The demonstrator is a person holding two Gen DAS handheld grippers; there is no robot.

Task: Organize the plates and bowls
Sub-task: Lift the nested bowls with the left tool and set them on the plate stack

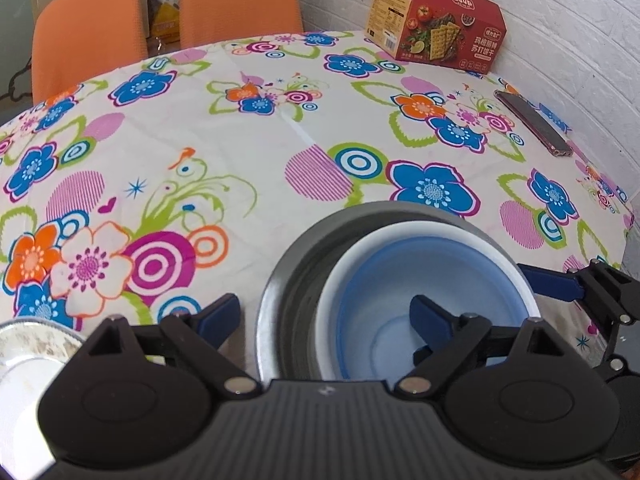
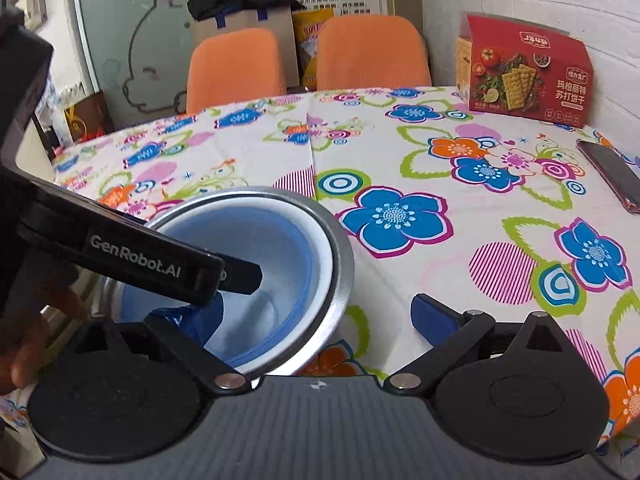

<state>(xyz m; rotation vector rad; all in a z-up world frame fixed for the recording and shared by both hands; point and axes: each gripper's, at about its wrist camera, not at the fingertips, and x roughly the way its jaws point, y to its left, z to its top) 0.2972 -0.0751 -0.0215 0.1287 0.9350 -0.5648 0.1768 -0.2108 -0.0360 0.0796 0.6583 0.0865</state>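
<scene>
Already nested: blue bowl (image 1: pixel 432 280) inside steel bowl (image 1: pixel 296 280) near table's front edge (image 1: pixel 260 152); left gripper (image 1: pixel 324 320) and right gripper (image 2: pixel 316 316) both spread wide, gripping nothing, straddling rims.

We see a smaller bowl (image 1: pixel 432 280) nested inside a wider metal bowl (image 1: pixel 288 292), both standing on the surface (image 1: pixel 248 148) near its front edge. One finger of our left claw (image 1: pixel 324 314) sits inside the smaller bowl, the other outside to the left of both bowls. Our right claw (image 2: pixel 316 316) straddles the bowls' right rims. At front left, a plate (image 1: pixel 28 356) lies just beside the left claw. At far right, a box (image 1: pixel 436 36) stands against the wall, with a phone (image 1: pixel 532 122) lying nearer, right of centre. Two chairs (image 1: pixel 160 32) stand behind the surface.
</scene>
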